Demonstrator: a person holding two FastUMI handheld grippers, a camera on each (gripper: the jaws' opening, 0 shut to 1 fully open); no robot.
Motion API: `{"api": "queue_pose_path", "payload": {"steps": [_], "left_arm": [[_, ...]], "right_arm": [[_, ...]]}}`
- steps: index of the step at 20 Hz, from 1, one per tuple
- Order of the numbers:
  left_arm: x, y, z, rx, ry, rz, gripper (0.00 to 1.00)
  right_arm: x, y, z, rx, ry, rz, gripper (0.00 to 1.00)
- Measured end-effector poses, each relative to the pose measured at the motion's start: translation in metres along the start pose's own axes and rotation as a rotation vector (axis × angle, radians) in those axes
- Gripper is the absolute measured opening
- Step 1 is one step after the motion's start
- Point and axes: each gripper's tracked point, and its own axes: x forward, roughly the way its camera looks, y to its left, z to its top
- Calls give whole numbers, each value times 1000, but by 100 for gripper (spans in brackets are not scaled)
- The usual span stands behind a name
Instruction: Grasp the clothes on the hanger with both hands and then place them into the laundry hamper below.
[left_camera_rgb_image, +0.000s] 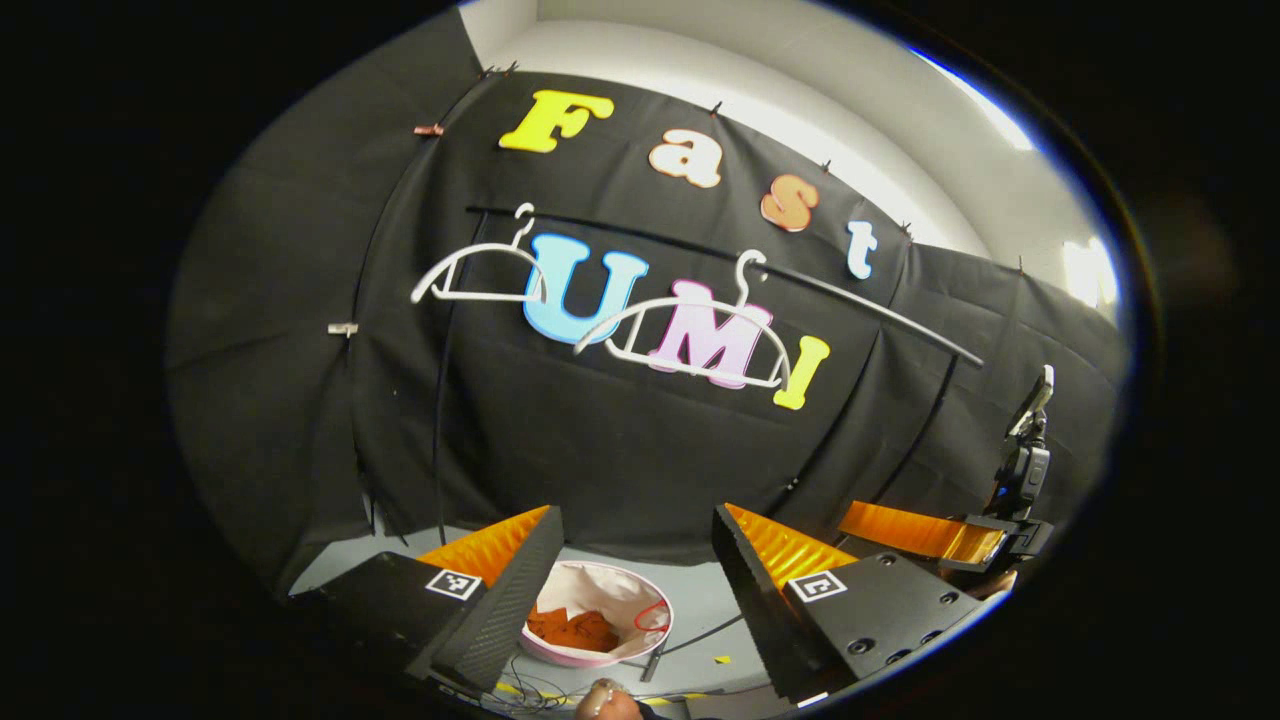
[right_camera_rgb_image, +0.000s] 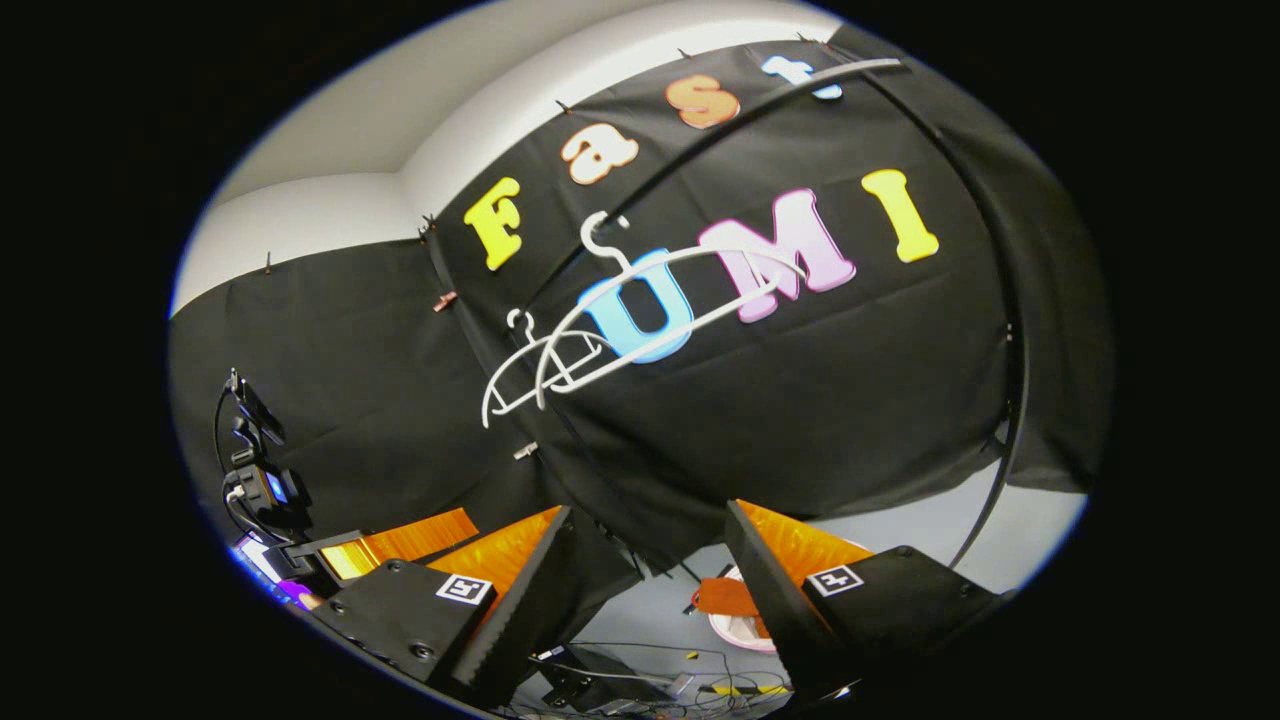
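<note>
In the left gripper view we see the left gripper (left_camera_rgb_image: 637, 580) at bottom centre, jaws spread wide, nothing between them. Through the gap sits the laundry hamper (left_camera_rgb_image: 640, 650), round with a pale pink rim, on the grey floor (left_camera_rgb_image: 700, 605). The clothes (left_camera_rgb_image: 575, 630), an orange-brown bundle, lie inside the hamper. Two white hangers hang bare on a dark rail (left_camera_rgb_image: 850, 290): one hanger (left_camera_rgb_image: 480, 275) at upper left, the other hanger (left_camera_rgb_image: 685, 335) at frame centre. At the right edge we see the right gripper (left_camera_rgb_image: 925, 535), farther off; from this view we cannot tell how its jaws stand.

In the right gripper view the right gripper (right_camera_rgb_image: 648, 575) at bottom centre is also wide open and empty. The hamper (right_camera_rgb_image: 735, 632) shows partly behind its right finger (right_camera_rgb_image: 765, 590), with orange cloth (right_camera_rgb_image: 725, 597) draped at the rim. Both hangers (right_camera_rgb_image: 600, 345) overlap near frame centre on the rail. The left gripper (right_camera_rgb_image: 400, 545) shows at lower left. Cables (right_camera_rgb_image: 620, 680) lie on the floor along the bottom edge.
</note>
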Motion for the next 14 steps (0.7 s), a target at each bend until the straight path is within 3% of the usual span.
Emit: {"api": "queue_pose_path", "payload": {"steps": [1, 4, 8, 9, 11, 14], "left_arm": [[-12, -6, 13, 16, -43, -1, 92], [-36, -24, 45, 44, -152, -10, 95], [-60, -55, 72, 97, -268, -20, 99], [-63, -65, 78, 101, -291, -26, 95], [-65, -81, 83, 104, -319, -38, 99], [-65, -99, 93, 121, -341, -31, 95]], "right_arm": [[-12, 5, 11, -44, -40, -4, 98], [-44, 4, 42, -184, -159, -59, 100], [-85, 5, 77, -244, -304, -105, 100], [-93, 2, 89, -256, -336, -115, 98], [-100, -3, 99, -264, -362, -127, 99], [-114, -10, 119, -282, -386, -139, 99]]}}
